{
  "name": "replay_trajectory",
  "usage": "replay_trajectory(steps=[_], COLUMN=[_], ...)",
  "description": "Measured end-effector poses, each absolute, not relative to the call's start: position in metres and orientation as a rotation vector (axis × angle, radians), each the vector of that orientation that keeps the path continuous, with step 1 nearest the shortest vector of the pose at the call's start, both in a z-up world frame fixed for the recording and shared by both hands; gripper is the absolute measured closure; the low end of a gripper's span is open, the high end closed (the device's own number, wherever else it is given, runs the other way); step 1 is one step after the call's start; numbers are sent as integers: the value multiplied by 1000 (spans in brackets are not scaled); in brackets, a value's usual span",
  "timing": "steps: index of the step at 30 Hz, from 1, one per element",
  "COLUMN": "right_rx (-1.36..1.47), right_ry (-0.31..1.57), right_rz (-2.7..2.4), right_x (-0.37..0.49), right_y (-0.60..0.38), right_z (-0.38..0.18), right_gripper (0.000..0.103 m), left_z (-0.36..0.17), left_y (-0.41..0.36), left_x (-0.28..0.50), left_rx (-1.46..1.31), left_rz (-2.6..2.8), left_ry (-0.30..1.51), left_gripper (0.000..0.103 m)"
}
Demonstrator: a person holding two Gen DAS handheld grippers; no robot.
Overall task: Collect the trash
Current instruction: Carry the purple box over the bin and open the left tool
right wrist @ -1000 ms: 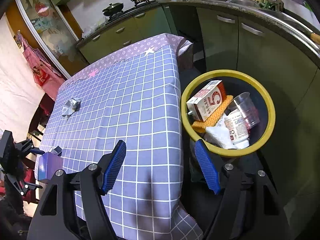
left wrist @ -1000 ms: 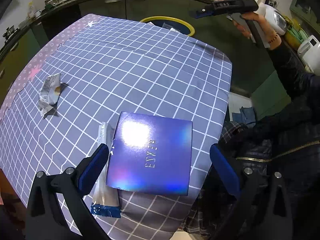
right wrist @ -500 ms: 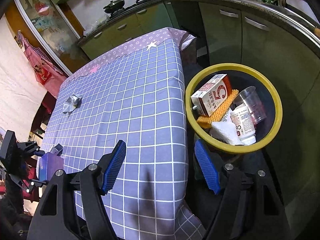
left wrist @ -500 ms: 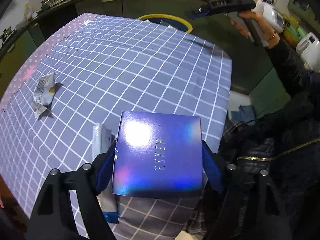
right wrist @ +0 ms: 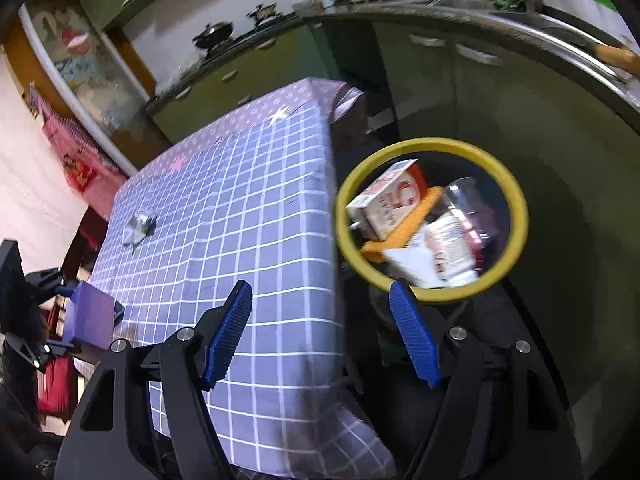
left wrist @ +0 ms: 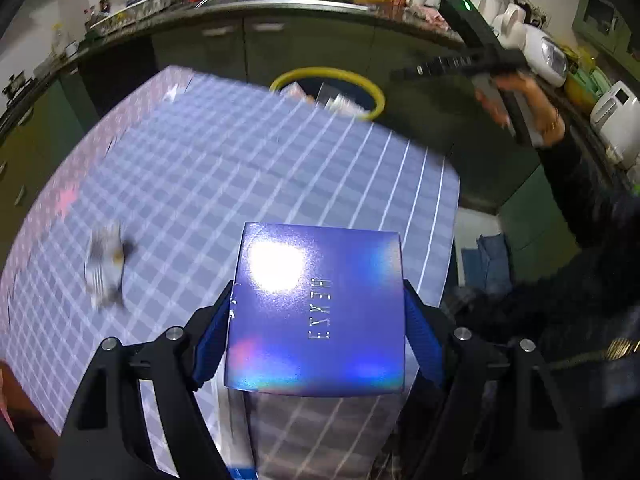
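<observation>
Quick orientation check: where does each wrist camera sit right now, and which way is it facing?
Left wrist: on the left gripper, looking down over the checked table toward the yellow-rimmed bin; its fingers clamp the blue box; the person's right hand and sleeve show.
Right wrist: on the right gripper, facing down at the table edge and the bin; its fingers stand open and empty.
Shared: table, bin, crumpled wrapper, blue box.

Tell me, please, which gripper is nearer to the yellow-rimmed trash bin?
Right. The right gripper hangs open beside the bin; the left gripper, gripping the blue box, is across the table.
</observation>
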State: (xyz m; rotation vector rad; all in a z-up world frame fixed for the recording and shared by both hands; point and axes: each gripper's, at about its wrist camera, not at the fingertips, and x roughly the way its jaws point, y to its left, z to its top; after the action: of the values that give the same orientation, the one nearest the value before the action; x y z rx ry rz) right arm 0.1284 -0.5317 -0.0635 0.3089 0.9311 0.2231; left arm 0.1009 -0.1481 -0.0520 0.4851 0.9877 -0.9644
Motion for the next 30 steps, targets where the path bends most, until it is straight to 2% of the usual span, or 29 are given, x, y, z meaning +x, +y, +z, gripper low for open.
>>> replay_trajectory(steps=[5,9,14,19,25,30], right_rx=[358,402,481,552,593,579], right_ry=[896,885,873,876,884,882], right_rz=[137,77,23,-30,-45,-22], right_x=[104,81,53,27,15,22], right_y=[-572,-605,-639,-665,-679,-672], right_z=[-58,-64,-79,-94,-106,-102], right_gripper=[31,31,31,31,31,30], left_z=[-24,-20,-43,-79,-128,-102], left_y=[-220,-289,-390,-458,-490,-462], left_x=[140,173,211,245,275,275], left_rx=[512,535,562,583,619,513], left_rz=[-1068,-1114,-1152,-1115,-1018,-1033], left_ry=[941,925,939,982,1083,1027], left_gripper=[29,29,29,29,24,22])
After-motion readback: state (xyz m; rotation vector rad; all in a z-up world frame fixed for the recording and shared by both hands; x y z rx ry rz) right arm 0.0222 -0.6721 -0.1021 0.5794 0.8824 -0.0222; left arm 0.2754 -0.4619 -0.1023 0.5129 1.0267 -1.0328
